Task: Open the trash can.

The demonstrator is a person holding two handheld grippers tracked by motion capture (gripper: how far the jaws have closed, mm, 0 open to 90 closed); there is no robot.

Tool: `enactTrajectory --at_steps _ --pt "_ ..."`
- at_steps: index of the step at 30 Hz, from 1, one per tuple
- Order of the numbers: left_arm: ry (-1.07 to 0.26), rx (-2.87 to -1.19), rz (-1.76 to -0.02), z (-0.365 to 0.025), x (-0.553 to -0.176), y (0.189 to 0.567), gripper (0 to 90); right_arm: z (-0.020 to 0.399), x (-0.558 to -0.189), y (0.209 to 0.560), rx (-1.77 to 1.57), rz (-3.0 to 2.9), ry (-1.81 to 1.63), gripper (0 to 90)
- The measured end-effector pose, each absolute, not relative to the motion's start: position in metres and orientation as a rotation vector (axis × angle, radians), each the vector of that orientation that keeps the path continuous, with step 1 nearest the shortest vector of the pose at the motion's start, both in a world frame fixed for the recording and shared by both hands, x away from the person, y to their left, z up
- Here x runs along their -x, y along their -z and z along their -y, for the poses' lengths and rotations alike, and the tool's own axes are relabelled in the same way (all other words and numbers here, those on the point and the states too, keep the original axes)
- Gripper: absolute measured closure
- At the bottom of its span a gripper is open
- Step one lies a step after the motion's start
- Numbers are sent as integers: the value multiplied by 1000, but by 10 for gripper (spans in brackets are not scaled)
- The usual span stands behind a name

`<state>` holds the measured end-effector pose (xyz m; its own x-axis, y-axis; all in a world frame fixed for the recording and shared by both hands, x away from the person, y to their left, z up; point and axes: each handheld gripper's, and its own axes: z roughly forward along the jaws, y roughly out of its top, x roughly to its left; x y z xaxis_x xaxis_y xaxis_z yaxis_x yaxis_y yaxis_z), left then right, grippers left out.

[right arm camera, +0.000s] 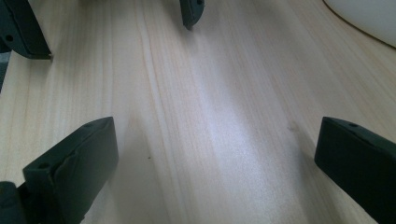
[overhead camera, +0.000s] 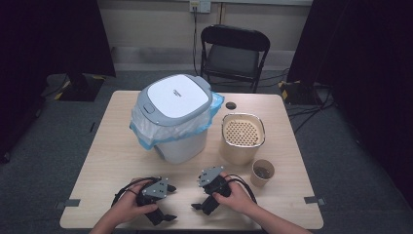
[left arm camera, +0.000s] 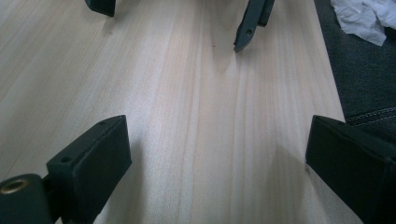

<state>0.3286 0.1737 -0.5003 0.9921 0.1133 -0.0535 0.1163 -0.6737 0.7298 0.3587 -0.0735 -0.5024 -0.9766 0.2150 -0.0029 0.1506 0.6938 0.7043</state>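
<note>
Both grippers rest low over the wooden table (overhead camera: 107,161) near its front edge, each held in a hand, and their jaws point at each other. My left gripper (overhead camera: 171,202) is open, and bare wood lies between its black jaws in its own view (left arm camera: 219,158). My right gripper (overhead camera: 196,195) is open as well, its jaws spread wide over bare wood (right arm camera: 215,154). Each gripper view shows the other gripper's jaw tips at the top. A white lidded bin (overhead camera: 174,117) with a blue-edged bag liner stands at the middle of the table.
A beige container with a perforated lid (overhead camera: 242,137) stands right of the bin, with a paper cup (overhead camera: 263,172) in front of it. A small dark disc (overhead camera: 230,105) lies near the far edge. A black chair (overhead camera: 234,51) stands behind the table. Crumpled white paper (left arm camera: 364,18) lies beyond the table's edge.
</note>
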Motion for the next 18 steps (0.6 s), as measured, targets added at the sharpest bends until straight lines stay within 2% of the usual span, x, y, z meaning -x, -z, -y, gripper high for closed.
enactTrajectory --at_steps 4,7,18 --pt "12 -2329 -180 -173 -329 498 75 74 -359 502 -302 -2813 -1158 0" --pt "37 -2330 -232 -176 -331 494 171 74 -359 502 -300 -2813 -1159 0" --pt "79 -2281 -342 -182 -334 473 176 74 -359 502 -301 -2813 -1158 0"
